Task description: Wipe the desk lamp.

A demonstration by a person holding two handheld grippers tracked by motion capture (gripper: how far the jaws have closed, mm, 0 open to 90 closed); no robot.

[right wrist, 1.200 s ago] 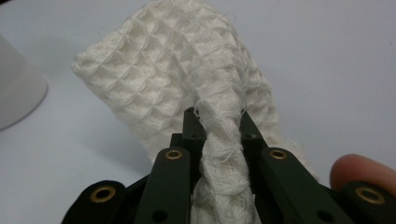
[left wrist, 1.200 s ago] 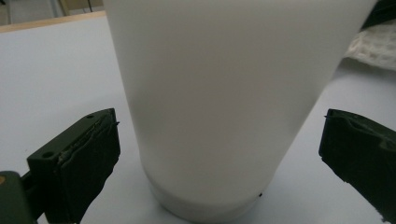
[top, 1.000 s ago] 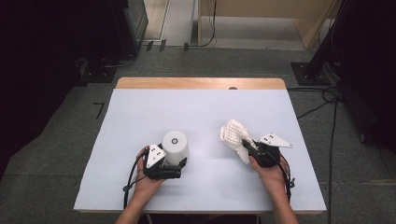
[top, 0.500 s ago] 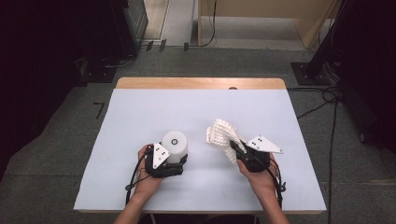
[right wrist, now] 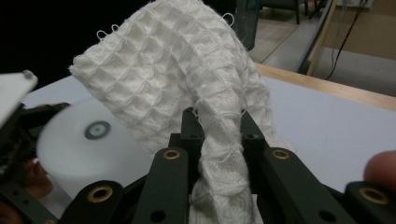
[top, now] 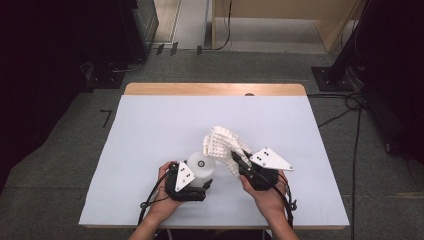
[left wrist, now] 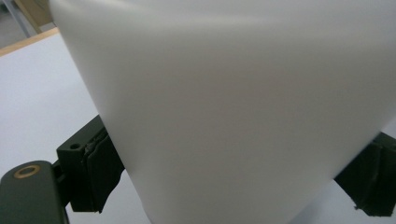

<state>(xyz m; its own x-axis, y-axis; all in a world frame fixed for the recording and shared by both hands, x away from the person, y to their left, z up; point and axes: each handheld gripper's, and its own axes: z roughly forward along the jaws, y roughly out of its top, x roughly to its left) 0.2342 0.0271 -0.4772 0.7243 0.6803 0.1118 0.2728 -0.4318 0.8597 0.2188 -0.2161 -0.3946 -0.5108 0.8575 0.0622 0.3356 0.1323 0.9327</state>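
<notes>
A white plastic jar [top: 201,167] with a round lid stands near the table's front middle. My left gripper [top: 197,184] is shut on the jar; in the left gripper view the jar's smooth wall [left wrist: 233,107] sits between both black pads [left wrist: 95,170]. A white waffle-weave cloth [top: 223,145] hangs bunched above the table just right of the jar. My right gripper [top: 240,161] is shut on the cloth, and in the right gripper view the cloth [right wrist: 187,93] is pinched between the jaws with its free end drooping over toward the jar's lid [right wrist: 95,130].
The white table top [top: 165,120] has a wooden strip along its far edge [top: 215,89]. Beyond it lie grey floor, cables [top: 350,102] and dark equipment stands. The person's hands come in from the front edge.
My right gripper has carried the cloth left and upward, toward the jar. The left gripper with the jar has shifted slightly right.
</notes>
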